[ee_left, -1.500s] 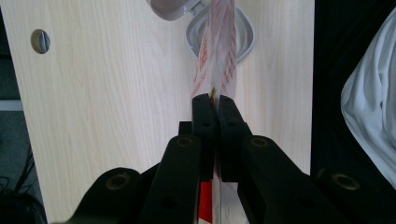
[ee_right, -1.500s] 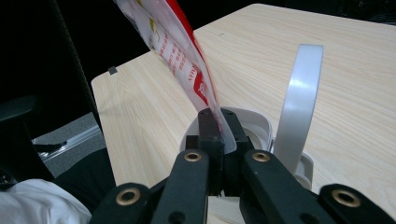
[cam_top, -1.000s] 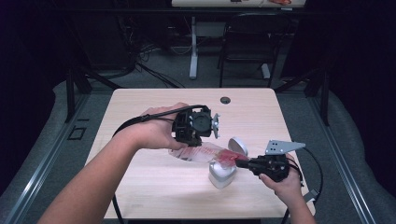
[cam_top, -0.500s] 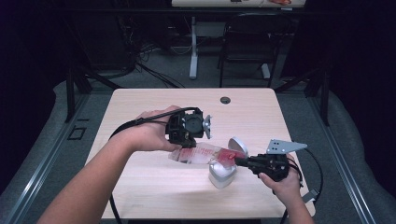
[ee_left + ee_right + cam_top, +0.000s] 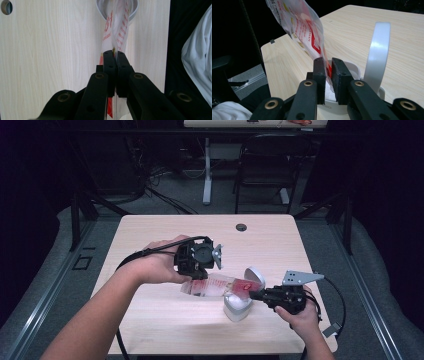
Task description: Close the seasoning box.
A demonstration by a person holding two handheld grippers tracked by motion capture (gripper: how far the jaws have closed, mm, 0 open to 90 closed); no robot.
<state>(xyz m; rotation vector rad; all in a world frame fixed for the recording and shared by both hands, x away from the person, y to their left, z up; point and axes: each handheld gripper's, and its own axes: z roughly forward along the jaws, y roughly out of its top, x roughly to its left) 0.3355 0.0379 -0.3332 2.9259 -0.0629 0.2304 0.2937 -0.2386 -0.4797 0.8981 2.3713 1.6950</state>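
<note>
A clear plastic bag (image 5: 216,285) with red print stretches between my two grippers above the table (image 5: 150,235). My left gripper (image 5: 199,278) is shut on one end of the bag (image 5: 117,27), jaws pressed together (image 5: 115,53). The other end of the bag (image 5: 299,22) dips into a small white bin (image 5: 237,306) whose flip lid (image 5: 254,276) stands up. My right gripper (image 5: 252,295) is at the bin's mouth; its jaws have just been opening. A narrow gap shows between them (image 5: 327,61), with the bag's edge loose in it beside the lid (image 5: 377,50).
A dark grommet hole (image 5: 241,227) sits near the table's far edge, also seen as the grommet hole (image 5: 6,7). A chair (image 5: 265,170) and a table leg stand beyond. Cables trail from both grippers toward the near edge. A white garment (image 5: 197,57) lies past the table's side.
The left gripper has shifted a little to the left and tilted, keeping its hold on the bag. The bag's free end has settled toward the bin. The right hand has stayed in place.
</note>
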